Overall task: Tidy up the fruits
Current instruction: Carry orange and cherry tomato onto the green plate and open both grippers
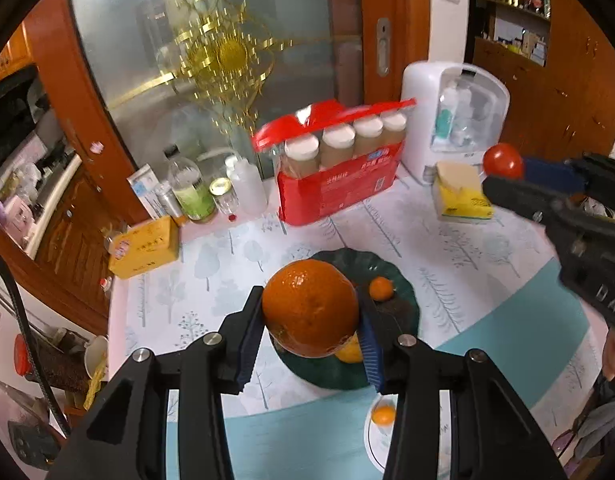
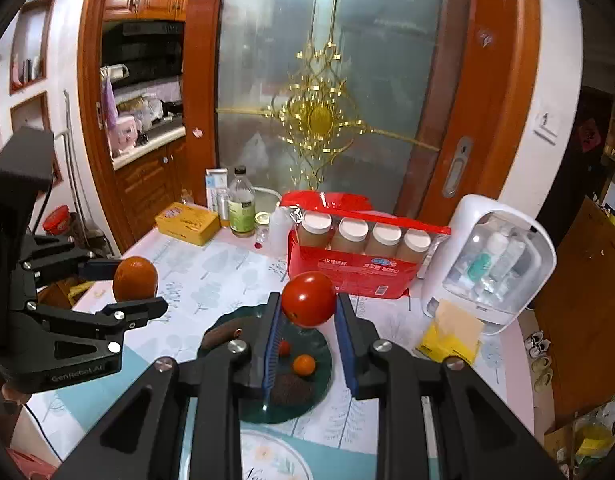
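Observation:
My left gripper [image 1: 312, 316] is shut on a large orange [image 1: 309, 307], held up above a dark green plate [image 1: 403, 300]. In the right wrist view that orange [image 2: 135, 279] hangs at the left in the left gripper [image 2: 137, 286]. My right gripper [image 2: 309, 306] is shut on a red tomato [image 2: 308, 298], also lifted over the green plate [image 2: 321, 376]. The tomato [image 1: 503, 161] shows at the right of the left wrist view. On the plate lie a small orange fruit [image 2: 304, 365], a small red fruit [image 2: 284, 347] and a dark brown fruit [image 2: 291, 390]. A yellow fruit [image 1: 349, 354] peeks out under the large orange.
A white plate [image 1: 377, 436] with a small orange fruit [image 1: 383, 415] sits near the front edge. At the back stand a red pack of bottles [image 2: 355, 256], a white storage case [image 2: 491, 264], a yellow tissue pack [image 2: 451, 336], a yellow box [image 2: 187, 224] and several bottles [image 2: 242, 206].

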Tool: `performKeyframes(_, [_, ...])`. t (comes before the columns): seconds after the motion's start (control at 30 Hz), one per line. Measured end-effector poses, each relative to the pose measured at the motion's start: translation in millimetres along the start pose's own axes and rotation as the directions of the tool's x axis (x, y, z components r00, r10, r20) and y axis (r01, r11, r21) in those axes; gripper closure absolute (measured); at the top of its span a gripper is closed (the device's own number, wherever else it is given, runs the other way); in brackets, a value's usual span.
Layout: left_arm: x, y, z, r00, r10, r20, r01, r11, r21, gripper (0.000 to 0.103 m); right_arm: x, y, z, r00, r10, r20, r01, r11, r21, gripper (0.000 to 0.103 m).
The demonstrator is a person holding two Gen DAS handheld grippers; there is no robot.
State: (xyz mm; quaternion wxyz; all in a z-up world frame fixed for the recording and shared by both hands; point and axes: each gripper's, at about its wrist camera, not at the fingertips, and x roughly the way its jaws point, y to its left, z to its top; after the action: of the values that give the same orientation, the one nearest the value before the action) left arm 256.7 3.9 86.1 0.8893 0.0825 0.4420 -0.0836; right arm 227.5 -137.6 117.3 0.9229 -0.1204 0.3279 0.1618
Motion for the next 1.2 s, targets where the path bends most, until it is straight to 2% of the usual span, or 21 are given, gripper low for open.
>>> performKeyframes(0.23, [107.2,8.1,-5.9,0.989,-0.079,-0.123,0.075,0.997,-0.034,0.061,114.8,-4.3,-29.0,0.985,0.055,-0.163,-0.047,0.997,0.055,0.077])
performKeyframes(0.43, [185.7,5.3,-22.3,0.966,-0.151,-0.211,0.141,0.988,-0.065,0.061,198.1,-2.3,-64.8,0.953,0.09,-0.289,-0.069,0.994,0.083,0.077])
performKeyframes(0.57, [221.3,-2.4,-36.6,0.944,-0.204,-0.257,0.186,0.978,-0.095,0.061,236.7,-6.9,-80.7,0.936,0.117,-0.331,-0.085,0.99,0.108,0.077])
performKeyframes(0.7, [242.3,-13.3,-45.5,0.931,-0.226,-0.286,0.207,0.974,-0.098,0.061,263.1,-10.7,-93.7,0.921,0.145,-0.362,-0.105,0.986,0.129,0.077])
performKeyframes(0.9, [242.0,-18.3,-43.3,0.938,-0.236,-0.254,0.222,0.971,-0.085,0.057,285.6,-17.2,-102.9,0.904,0.187,-0.385,-0.129,0.977,0.171,0.076])
performKeyframes(0.97, [238.1,-18.5,-41.0,0.943,-0.227,-0.241,0.215,0.974,-0.077,0.048,291.9,-19.0,-103.9,0.891,0.216,-0.399,-0.145,0.969,0.202,0.076])
performKeyframes(1.03, [234.1,-18.6,-40.0,0.949,-0.216,-0.229,0.206,0.976,-0.07,0.047,296.1,-20.3,-104.6,0.88,0.245,-0.407,-0.158,0.959,0.236,0.074])
performKeyframes(1.1, [229.5,-17.7,-39.7,0.952,-0.209,-0.223,0.2,0.978,-0.061,0.043,296.0,-21.8,-104.4,0.877,0.266,-0.399,-0.17,0.951,0.26,0.071])
performKeyframes(1.13, [226.9,-17.1,-39.6,0.953,-0.211,-0.218,0.202,0.977,-0.061,0.038,294.9,-22.3,-103.6,0.878,0.272,-0.393,-0.174,0.948,0.267,0.07])
performKeyframes(1.2, [222.0,-15.2,-38.6,0.957,-0.202,-0.207,0.195,0.979,-0.057,0.033,291.8,-22.6,-101.8,0.881,0.28,-0.381,-0.181,0.944,0.276,0.062])
